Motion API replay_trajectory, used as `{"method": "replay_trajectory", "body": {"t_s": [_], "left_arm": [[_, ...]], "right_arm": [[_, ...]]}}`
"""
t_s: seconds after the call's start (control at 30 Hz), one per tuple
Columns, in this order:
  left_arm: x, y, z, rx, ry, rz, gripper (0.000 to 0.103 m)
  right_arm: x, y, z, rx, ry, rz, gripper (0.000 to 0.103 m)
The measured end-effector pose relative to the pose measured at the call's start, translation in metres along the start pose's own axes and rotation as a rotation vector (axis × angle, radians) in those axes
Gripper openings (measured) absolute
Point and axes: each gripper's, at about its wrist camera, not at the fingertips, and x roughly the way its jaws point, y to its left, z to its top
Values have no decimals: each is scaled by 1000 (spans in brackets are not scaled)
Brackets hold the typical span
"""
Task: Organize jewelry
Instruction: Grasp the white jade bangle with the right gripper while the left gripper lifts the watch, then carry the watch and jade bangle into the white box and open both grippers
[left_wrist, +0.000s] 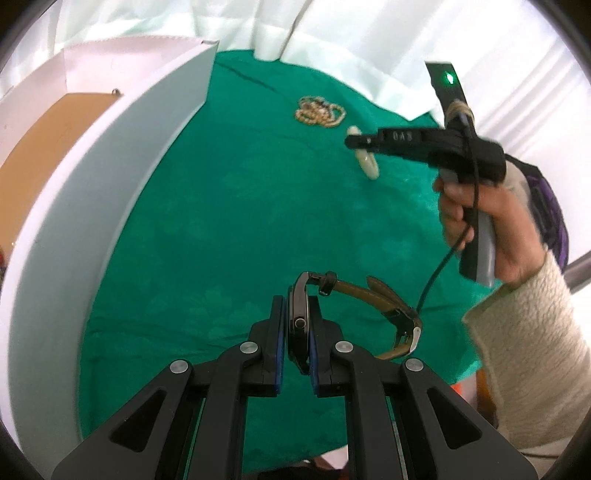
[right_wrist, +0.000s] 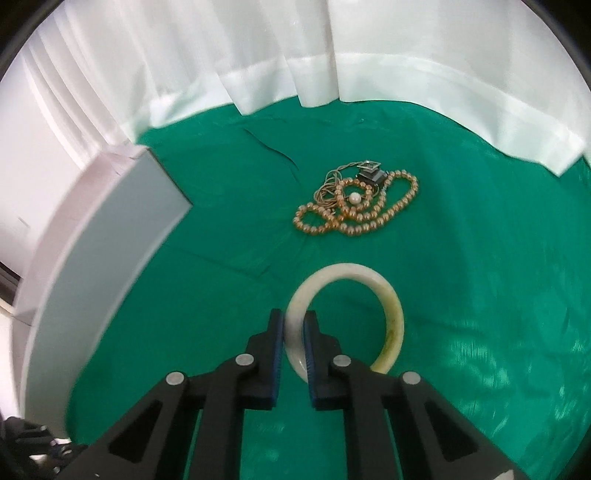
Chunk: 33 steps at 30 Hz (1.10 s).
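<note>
Your left gripper (left_wrist: 297, 325) pinches the wristwatch (left_wrist: 300, 317) by its case, above the green cloth (left_wrist: 229, 206). Your right gripper (right_wrist: 294, 341) is clamped on the pale bangle (right_wrist: 392, 314); the beaded necklace pile (right_wrist: 356, 208) lies farther off.

A dark-cased watch (left_wrist: 300, 314) with a brown strap is standing on edge, a cream bangle (right_wrist: 384, 314) is tilting, and a gold bead necklace (right_wrist: 354, 210) is lying coiled.
</note>
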Motion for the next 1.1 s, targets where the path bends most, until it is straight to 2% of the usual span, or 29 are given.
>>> {"method": "replay_trajectory", "body": {"t_s": [0.3,0.57,0.9,1.0,1.1], "left_arm": [[-46,-17,-4,10,-60,-101,9],[-90,10,-9,-57,-88,-147,9],[-171,66,-21,-154,-182,-143,9],[-199,95,-17,-194,-229,-108,9],[-222,130,-8,-222,-283,-20,9]], "right_arm": [[-44,6,-32,-8,-20,87,11],[-77,56,-43,-108,-45,143,11],[-108,134,-33,-255,-85,229,11],[-117,160,-20,-293,-101,261,11],[-123,196,-3,-349,-113,282,11]]}}
